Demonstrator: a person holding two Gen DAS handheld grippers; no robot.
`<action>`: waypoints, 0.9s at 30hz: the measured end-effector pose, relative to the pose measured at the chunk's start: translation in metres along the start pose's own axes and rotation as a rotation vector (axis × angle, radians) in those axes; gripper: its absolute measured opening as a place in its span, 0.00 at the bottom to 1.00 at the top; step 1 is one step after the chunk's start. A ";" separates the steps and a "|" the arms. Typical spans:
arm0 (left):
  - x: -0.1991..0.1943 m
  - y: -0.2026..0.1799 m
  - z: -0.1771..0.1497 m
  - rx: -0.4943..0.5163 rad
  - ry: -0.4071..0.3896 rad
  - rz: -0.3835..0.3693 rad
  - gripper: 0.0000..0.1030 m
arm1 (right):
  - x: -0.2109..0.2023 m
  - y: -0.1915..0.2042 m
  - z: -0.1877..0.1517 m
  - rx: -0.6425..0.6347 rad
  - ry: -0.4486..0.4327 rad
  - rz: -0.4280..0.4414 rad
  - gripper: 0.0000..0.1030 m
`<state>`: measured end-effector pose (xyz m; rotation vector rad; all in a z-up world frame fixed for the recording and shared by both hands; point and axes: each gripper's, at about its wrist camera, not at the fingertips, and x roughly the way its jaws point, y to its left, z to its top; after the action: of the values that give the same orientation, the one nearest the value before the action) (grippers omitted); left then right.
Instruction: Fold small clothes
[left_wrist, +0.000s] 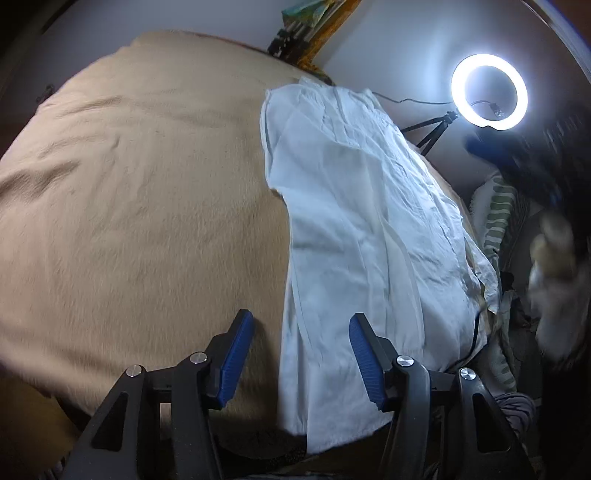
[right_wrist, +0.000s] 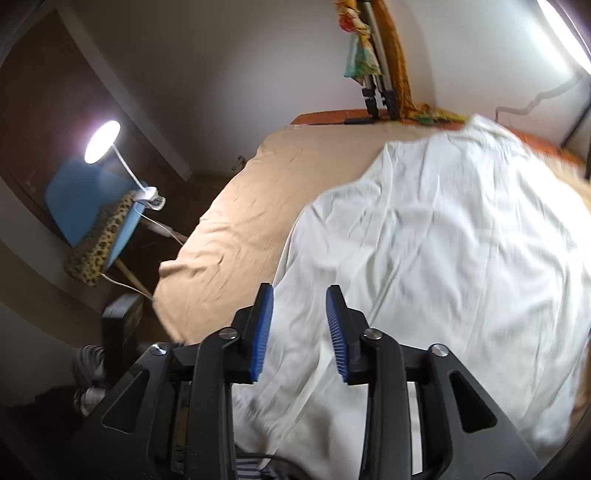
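A white garment (left_wrist: 354, 229) lies spread along the right part of a bed with a tan cover (left_wrist: 140, 206); its near end hangs over the bed's front edge. My left gripper (left_wrist: 301, 325) is open and empty, with its blue-padded jaws astride the garment's left edge near the front. In the right wrist view the same white garment (right_wrist: 443, 240) fills the right half, lying on the tan cover (right_wrist: 240, 206). My right gripper (right_wrist: 300, 299) is open and empty, just above the garment's near left part.
A lit ring light (left_wrist: 489, 91) on a tripod stands beyond the bed's right side, with striped and pale cloths (left_wrist: 498, 229) heaped there. A blue chair (right_wrist: 92, 206) with a desk lamp (right_wrist: 101, 142) and leopard-print cloth stands left of the bed. Colourful fabric (right_wrist: 369, 55) hangs on the far wall.
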<state>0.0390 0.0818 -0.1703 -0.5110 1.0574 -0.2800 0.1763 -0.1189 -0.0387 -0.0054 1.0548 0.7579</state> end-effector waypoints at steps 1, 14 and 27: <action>-0.002 -0.002 -0.005 0.008 -0.016 0.009 0.55 | 0.008 0.001 0.014 -0.005 0.008 -0.013 0.46; -0.003 -0.004 -0.024 0.045 -0.064 0.005 0.17 | 0.170 0.012 0.101 0.063 0.245 -0.135 0.48; -0.009 -0.004 -0.029 0.053 -0.059 -0.072 0.00 | 0.258 0.017 0.111 -0.130 0.374 -0.552 0.12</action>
<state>0.0092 0.0750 -0.1724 -0.5074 0.9730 -0.3534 0.3222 0.0774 -0.1773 -0.5469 1.2769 0.3226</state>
